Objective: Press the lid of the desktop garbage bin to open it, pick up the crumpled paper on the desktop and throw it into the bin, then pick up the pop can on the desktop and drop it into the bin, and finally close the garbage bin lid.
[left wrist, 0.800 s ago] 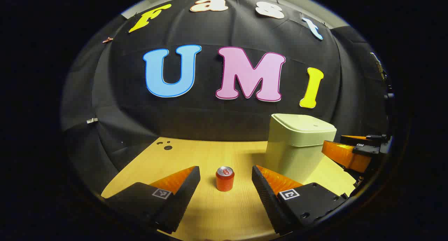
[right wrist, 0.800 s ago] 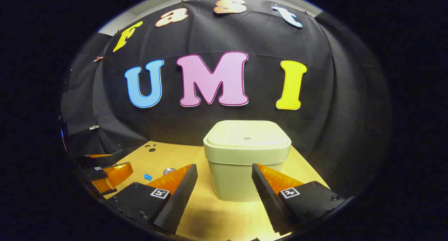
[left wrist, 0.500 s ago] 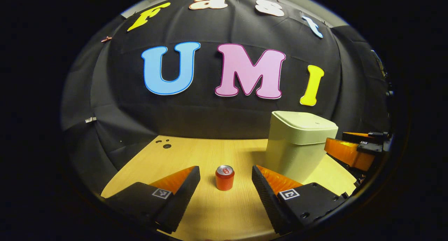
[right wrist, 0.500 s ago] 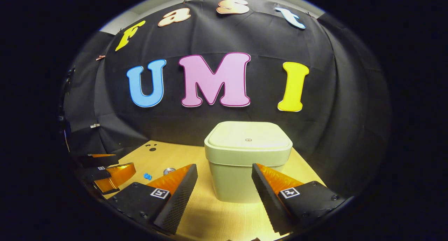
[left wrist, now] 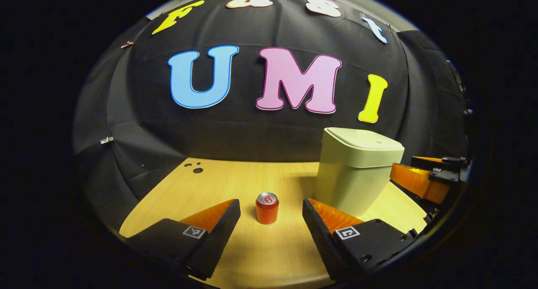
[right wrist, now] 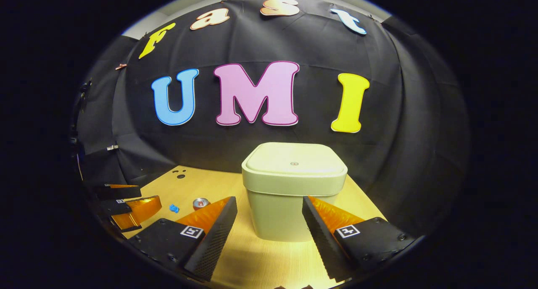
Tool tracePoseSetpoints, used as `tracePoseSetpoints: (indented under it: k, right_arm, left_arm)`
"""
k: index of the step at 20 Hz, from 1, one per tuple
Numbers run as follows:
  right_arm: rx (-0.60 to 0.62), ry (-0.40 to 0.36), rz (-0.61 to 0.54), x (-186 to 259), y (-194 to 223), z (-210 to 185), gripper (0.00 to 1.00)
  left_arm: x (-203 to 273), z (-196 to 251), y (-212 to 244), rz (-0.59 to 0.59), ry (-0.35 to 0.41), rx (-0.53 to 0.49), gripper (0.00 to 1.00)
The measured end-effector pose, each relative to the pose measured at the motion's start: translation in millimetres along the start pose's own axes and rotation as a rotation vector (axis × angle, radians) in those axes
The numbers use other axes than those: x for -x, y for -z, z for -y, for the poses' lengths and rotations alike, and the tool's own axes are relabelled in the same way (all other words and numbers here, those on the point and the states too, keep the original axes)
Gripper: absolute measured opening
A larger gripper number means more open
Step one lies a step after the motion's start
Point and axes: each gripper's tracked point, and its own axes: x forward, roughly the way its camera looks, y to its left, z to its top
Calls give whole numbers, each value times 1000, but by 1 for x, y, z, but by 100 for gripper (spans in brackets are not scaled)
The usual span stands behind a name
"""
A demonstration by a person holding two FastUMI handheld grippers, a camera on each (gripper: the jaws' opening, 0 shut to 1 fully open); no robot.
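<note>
Left gripper (left wrist: 271, 222) and right gripper (right wrist: 270, 222) both hover with fingers spread wide, apparently level, holding nothing

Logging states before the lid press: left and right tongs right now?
Left tongs: open, empty, can standing ahead.
Right tongs: open, empty, facing the closed bin.

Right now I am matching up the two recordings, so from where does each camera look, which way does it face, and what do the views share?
Left gripper view: rides on the left gripper, low over the wooden table, facing the upright red pop can between its open fingers; the right gripper shows far right.
Right gripper view: rides on the right gripper, facing the closed pale green plastic bin; the left gripper shows far left.
Shared: bin, can, table; the small blue crumpled paper lies beside the can.
</note>
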Motion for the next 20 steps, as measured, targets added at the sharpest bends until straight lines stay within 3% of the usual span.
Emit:
tracePoseSetpoints:
  k: [8,20]
  right_arm:
    - [16,-17,-16,6,6,-4,98]
    - [29,-34,-15,3,6,-16,98]
  left_arm:
    - [-2,2,36,-60,2,-2,96]
    - [0,4,29,-24,22,-72,96]
